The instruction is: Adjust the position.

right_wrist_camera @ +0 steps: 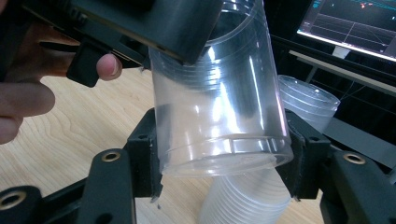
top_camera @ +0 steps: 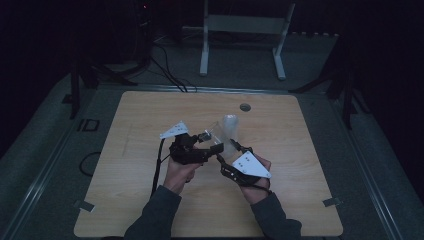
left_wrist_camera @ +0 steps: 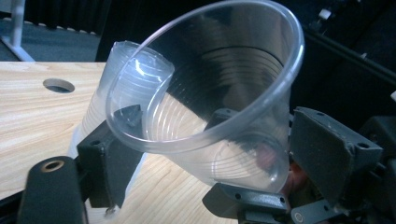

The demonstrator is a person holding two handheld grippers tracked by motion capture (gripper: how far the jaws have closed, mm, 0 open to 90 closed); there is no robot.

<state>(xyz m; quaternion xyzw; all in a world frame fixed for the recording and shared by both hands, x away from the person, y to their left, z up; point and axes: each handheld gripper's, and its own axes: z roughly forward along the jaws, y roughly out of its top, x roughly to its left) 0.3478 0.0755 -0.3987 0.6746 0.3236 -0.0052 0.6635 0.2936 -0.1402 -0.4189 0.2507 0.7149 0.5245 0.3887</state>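
A single clear plastic cup [top_camera: 220, 145] hangs above the middle of the wooden table [top_camera: 145, 125], lying tilted between both grippers. My right gripper [top_camera: 226, 151] is shut on it: in the right gripper view its jaws press either side of the cup [right_wrist_camera: 219, 107] near the base. My left gripper [top_camera: 212, 142] holds the same cup [left_wrist_camera: 210, 93] nearer the rim, whose open mouth faces that camera. A stack of clear cups [top_camera: 230, 124] stands upright on the table just behind, and shows as the stack [right_wrist_camera: 309, 105] beyond the held cup.
A round cable hole [top_camera: 245, 107] sits near the table's far edge. A white metal frame [top_camera: 245, 25] stands on the floor behind. Cables trail off the left. A lit monitor [right_wrist_camera: 355, 23] is beyond the table.
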